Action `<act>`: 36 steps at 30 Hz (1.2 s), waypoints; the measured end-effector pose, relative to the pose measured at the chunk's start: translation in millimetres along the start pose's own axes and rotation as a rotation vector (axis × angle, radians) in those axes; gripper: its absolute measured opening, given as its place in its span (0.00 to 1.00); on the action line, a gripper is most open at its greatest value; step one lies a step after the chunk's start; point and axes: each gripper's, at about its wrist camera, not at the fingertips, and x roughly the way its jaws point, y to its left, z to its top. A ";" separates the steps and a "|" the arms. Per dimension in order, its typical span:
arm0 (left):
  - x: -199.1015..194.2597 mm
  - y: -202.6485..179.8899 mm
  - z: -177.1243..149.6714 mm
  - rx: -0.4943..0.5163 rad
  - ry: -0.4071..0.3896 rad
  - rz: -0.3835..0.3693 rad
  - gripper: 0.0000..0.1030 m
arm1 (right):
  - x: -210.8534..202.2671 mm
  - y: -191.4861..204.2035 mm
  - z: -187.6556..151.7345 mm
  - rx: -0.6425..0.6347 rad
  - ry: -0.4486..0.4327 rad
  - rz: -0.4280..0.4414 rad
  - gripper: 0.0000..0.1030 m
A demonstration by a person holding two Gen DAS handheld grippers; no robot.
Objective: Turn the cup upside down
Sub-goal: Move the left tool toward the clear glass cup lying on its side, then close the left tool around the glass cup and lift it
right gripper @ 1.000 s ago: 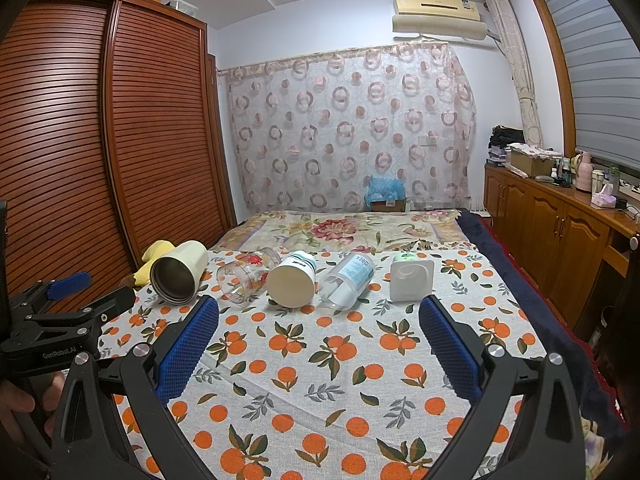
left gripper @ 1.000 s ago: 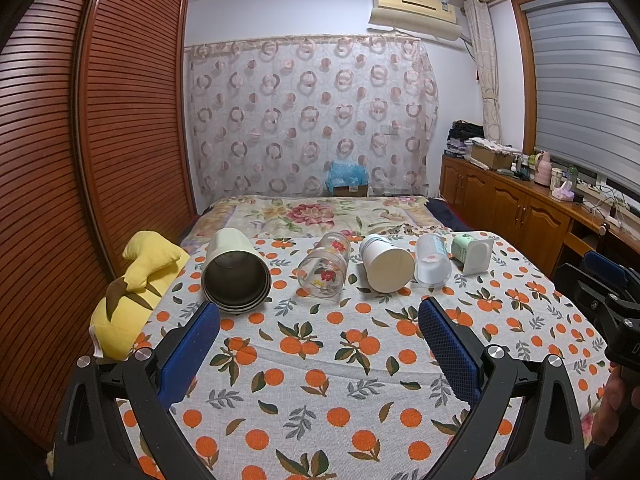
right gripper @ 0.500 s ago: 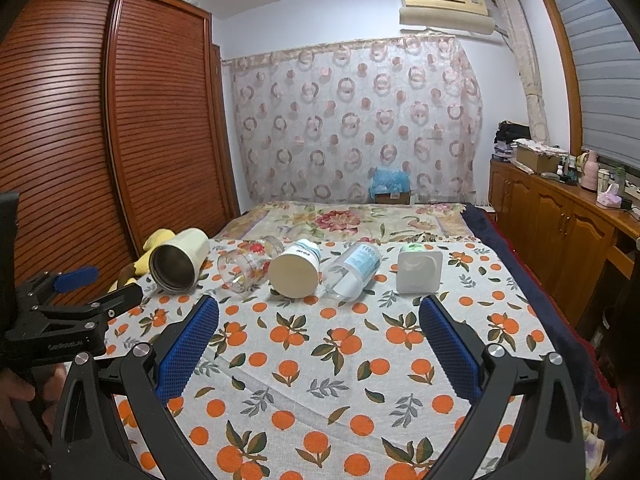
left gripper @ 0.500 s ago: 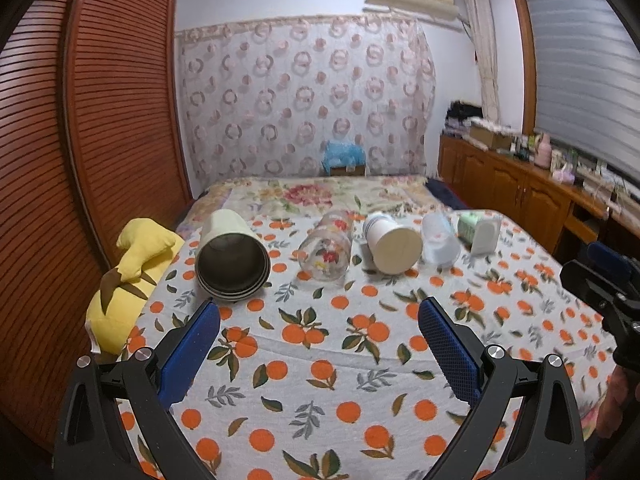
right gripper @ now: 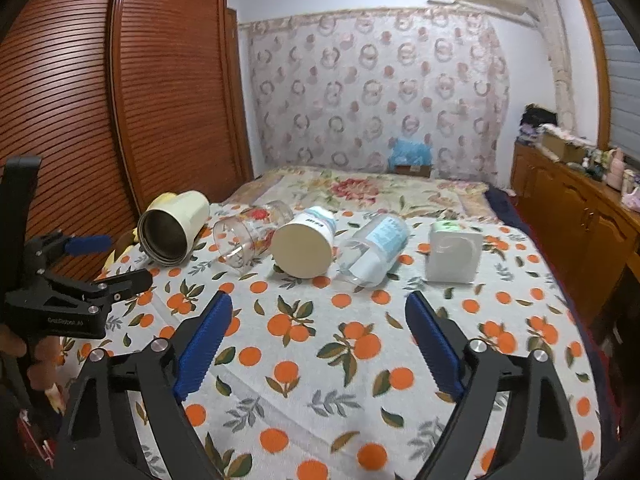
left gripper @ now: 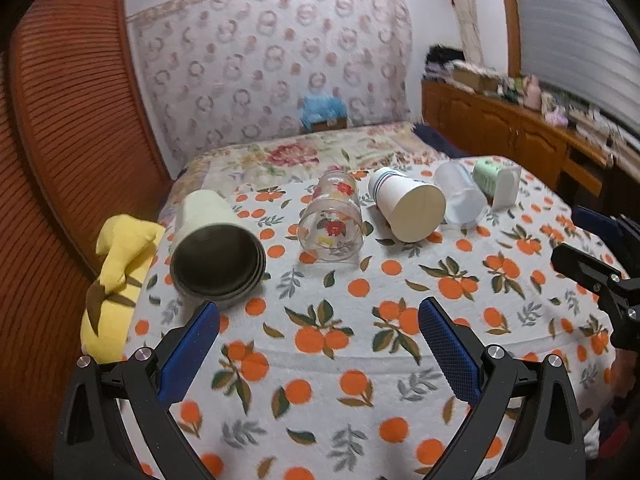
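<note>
1. Your left gripper (left gripper: 318, 320) hangs wide open and empty over the orange-print tablecloth (left gripper: 360, 360), short of a row of 5 cups that all lie on their sides; your right gripper (right gripper: 319, 320) is also spread wide, holding nothing.

2. Nearest your left gripper lies the cream-yellow cup with the dark metal interior (left gripper: 214, 248), mouth toward you, at the left end of the row. The task does not say which cup, so this choice is a judgement.

3. Risk: round cups on cloth roll. If one pad touches before the other, the cream-yellow cup can roll left toward the yellow plush toy (left gripper: 116, 280) at the table's edge.

4. Risk: the clear glass tumbler with red flower print (left gripper: 332, 224) lies just beside the white paper cup with the tan base (left gripper: 408, 208). A wide jaw coming in between them can knock the neighbour.

5. Risk: the translucent plastic cup (right gripper: 374, 250) and the paper cup look thin, so a hard squeeze may crush them and a soft one may let them slip mid-turn.

6. Risk: the white squarish cup with the green end (right gripper: 452, 252) has flat sides; gripped on a corner, it can twist.

7. Risk: your 2 grippers hang near each other, so reaching across may make them collide.
</note>
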 end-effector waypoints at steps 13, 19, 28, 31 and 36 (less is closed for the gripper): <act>57.1 11.7 65.6 0.092 0.158 -0.097 0.93 | 48.5 14.5 24.0 -0.109 0.116 0.097 0.81; 91.5 15.3 95.1 0.077 0.251 -0.146 0.91 | 62.0 18.7 28.4 -0.134 0.144 0.103 0.81; 155.1 4.1 115.4 0.063 0.436 -0.149 0.81 | 70.1 25.3 29.5 -0.138 0.157 0.131 0.81; 169.3 1.9 116.1 0.047 0.481 -0.138 0.81 | 69.8 28.5 28.6 -0.140 0.157 0.136 0.81; 187.0 -2.3 115.1 0.044 0.545 -0.121 0.81 | 68.0 29.1 25.0 -0.140 0.155 0.141 0.81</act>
